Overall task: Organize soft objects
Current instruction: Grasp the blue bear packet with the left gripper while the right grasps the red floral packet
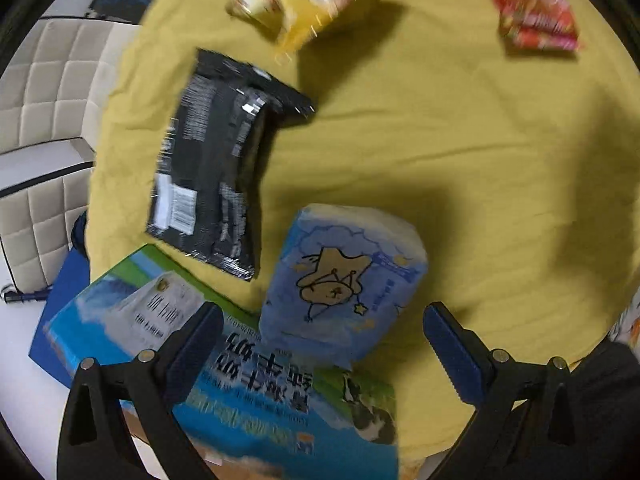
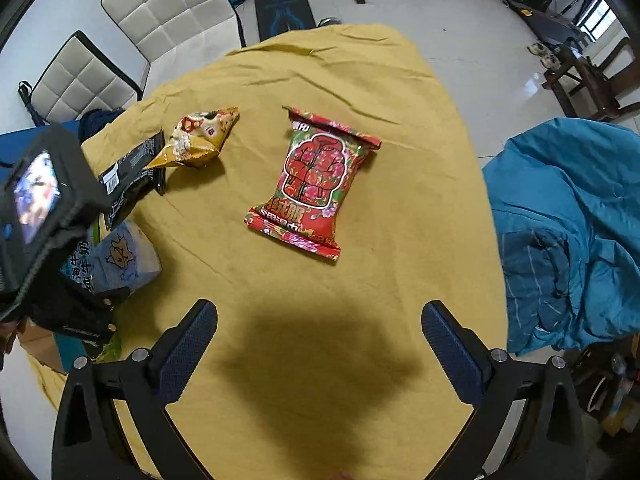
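While unheld, blue tissue pack (image 1: 344, 280) lies between left fingers (image 1: 196, 344).

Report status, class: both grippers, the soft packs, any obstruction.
Left hand-held gripper open above blue tissue pack, which leans on milk carton. Right hand-held gripper open, empty; red pack ahead, path unobstructed.

Table (image 2: 360, 80): carries four packets and a box.
Tissue pack (image 1: 340, 280): near the left edge, one end resting on the box (image 1: 248, 392).
Box: at the table's near-left corner, overhanging the edge.
Flat pouch (image 1: 216, 160): beyond the box, along the left edge.
Snack bag (image 2: 200, 140): just behind the pouch, touching it.
Wipes packet (image 2: 316, 180): mid-table, well right of the snack bag.
Chairs (image 2: 132, 32): beyond the far-left edge.
Bedding (image 2: 568, 232): off the right edge.
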Demonstrator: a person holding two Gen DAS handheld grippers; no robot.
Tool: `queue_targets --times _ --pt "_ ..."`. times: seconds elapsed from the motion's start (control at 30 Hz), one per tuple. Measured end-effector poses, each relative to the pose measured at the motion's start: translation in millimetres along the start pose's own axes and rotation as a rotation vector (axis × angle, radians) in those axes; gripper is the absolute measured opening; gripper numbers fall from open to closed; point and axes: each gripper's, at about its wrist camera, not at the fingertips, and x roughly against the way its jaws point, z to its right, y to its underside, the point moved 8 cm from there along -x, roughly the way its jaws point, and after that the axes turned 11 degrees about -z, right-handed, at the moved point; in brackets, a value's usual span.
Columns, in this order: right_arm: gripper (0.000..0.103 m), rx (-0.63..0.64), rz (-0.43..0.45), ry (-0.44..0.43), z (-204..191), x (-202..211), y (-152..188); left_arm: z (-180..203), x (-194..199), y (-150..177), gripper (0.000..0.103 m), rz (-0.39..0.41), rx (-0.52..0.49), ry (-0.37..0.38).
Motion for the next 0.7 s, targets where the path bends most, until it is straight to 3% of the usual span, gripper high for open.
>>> queue_targets --times 0.23,0.27,0.3,0.4,0.5,0.57,0.7 --pt "0.103 0.001 -0.019 -0.011 5 -12 -12 3 -45 -5 0.102 -0.136 -0.052 -0.032" --pt "0.103 0.002 -0.019 -0.01 6 -11 -13 3 -47 -4 0.091 -0.144 -0.054 -0.034" --pt "0.103 0.001 -0.019 -0.011 7 -12 -15 3 -50 -3 0.073 -0.144 -0.05 -0.037" --pt "0.103 -0.006 -0.019 -0.012 10 -13 -21 7 -51 1 0.062 -0.122 -0.024 0.002" --pt "0.103 -0.018 -0.017 -0.017 12 -14 -28 7 -45 4 0.058 -0.089 0.032 0.016" --pt "0.103 -0.028 -0.014 -0.017 13 -17 -33 5 -39 7 0.058 -0.064 0.092 0.067" --pt "0.103 -0.066 -0.027 -0.035 16 -28 -46 8 -23 11 0.057 0.004 0.247 0.272"
